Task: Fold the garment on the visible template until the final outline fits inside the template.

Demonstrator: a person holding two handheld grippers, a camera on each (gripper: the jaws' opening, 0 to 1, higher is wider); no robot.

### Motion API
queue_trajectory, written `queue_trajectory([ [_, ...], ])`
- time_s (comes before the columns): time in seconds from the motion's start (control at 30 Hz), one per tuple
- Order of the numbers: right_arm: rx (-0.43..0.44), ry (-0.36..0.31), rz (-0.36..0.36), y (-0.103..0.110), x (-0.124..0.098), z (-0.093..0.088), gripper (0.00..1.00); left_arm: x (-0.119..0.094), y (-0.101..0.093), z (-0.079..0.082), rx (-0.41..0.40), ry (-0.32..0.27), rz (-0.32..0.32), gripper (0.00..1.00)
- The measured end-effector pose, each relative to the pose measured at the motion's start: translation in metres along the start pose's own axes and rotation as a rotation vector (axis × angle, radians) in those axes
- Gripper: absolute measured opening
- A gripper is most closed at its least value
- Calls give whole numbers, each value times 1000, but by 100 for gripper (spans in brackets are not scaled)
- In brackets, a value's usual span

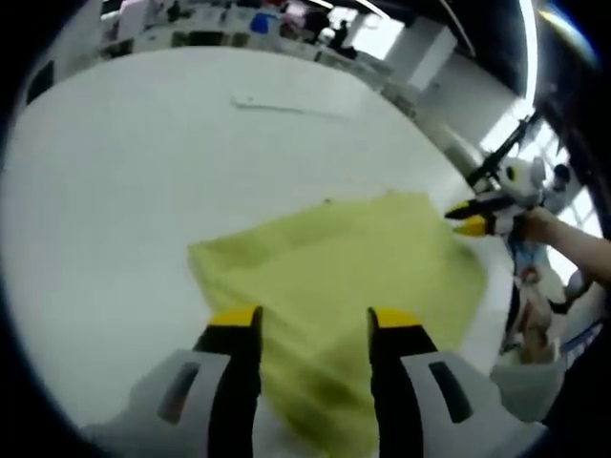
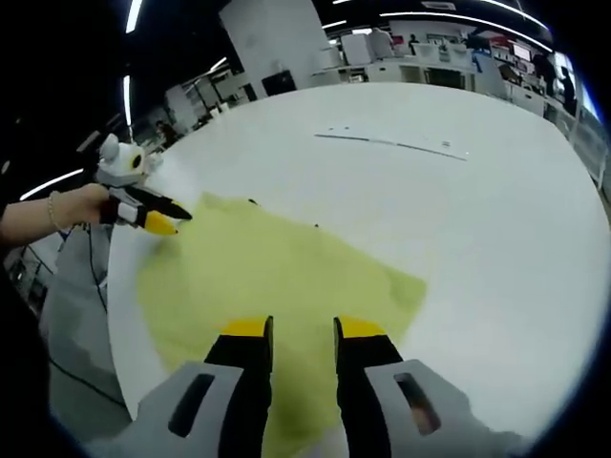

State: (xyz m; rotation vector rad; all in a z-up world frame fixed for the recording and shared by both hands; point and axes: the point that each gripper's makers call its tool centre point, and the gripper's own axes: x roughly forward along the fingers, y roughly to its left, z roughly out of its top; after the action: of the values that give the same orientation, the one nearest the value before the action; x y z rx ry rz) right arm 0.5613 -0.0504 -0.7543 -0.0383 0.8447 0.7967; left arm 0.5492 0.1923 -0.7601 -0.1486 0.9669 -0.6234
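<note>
Just ahead of my left hand-held gripper, its two yellow-tipped jaws stand parted over the near edge of a yellow-green garment, with nothing between them that I can see gripped. The cloth lies flat on the white surface, spread away from the jaws toward the right of the left gripper view. At its far right corner I see my right hand-held gripper coming in, held by my hand; its yellow tips sit together at the cloth's edge, but I cannot tell whether they pinch the fabric.

In the right gripper view, my right hand-held gripper rises from the bottom with a narrow gap between its jaws, hovering above the near part of the yellow-green garment. I cannot tell whether cloth is caught there. The garment spreads out from the jaws across the surface, one corner pointing right. At its far left edge my left hand-held gripper reaches in, its hand wearing a bracelet.

Farther off, a thin pale line is marked on the surface, well apart from the cloth. Beyond the surface's rim I make out blurred room furniture and ceiling lights.
</note>
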Motion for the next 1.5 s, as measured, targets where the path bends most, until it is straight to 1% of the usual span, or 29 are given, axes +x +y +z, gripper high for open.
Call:
queue_trajectory([
  [0.2,-1,11,-7,-3,6,0,26,2,4,2,-2,4,2,39],
  [0.3,-11,24,-10,-4,10,-1,26,3,7,3,-7,1,3,37],
  [0.4,-32,36,-15,-5,12,-2,26,3,11,5,-13,-1,5,35],
  [0.6,-73,66,-29,-7,18,-9,25,5,14,7,10,-5,21,33],
  [0.73,-91,56,-53,-12,22,-4,24,5,16,9,12,-8,30,32],
  [0.87,-100,46,-70,-19,26,0,22,8,18,13,35,-13,48,33],
  [0.9,-99,40,-75,-21,28,3,21,9,19,14,35,-15,48,35],
  [0.97,-87,32,-80,-26,30,7,20,11,21,19,31,-22,57,35],
  [1.07,-81,33,-93,-32,32,11,22,14,25,24,40,-26,78,36],
  [1.23,-97,31,-97,-39,37,19,18,20,30,31,70,-23,105,29],
  [1.3,-93,28,-107,-42,39,24,21,21,32,34,64,-27,112,28],
  [1.33,-91,30,-112,-43,41,26,22,21,33,36,65,-29,127,27],
  [1.4,-98,29,-115,-44,44,29,21,22,37,39,69,-39,152,27],
  [1.43,-104,27,-120,-45,46,31,20,23,40,40,57,-41,171,25],
  [1.5,-108,33,-139,-48,49,33,22,24,43,44,50,-50,195,25],
])
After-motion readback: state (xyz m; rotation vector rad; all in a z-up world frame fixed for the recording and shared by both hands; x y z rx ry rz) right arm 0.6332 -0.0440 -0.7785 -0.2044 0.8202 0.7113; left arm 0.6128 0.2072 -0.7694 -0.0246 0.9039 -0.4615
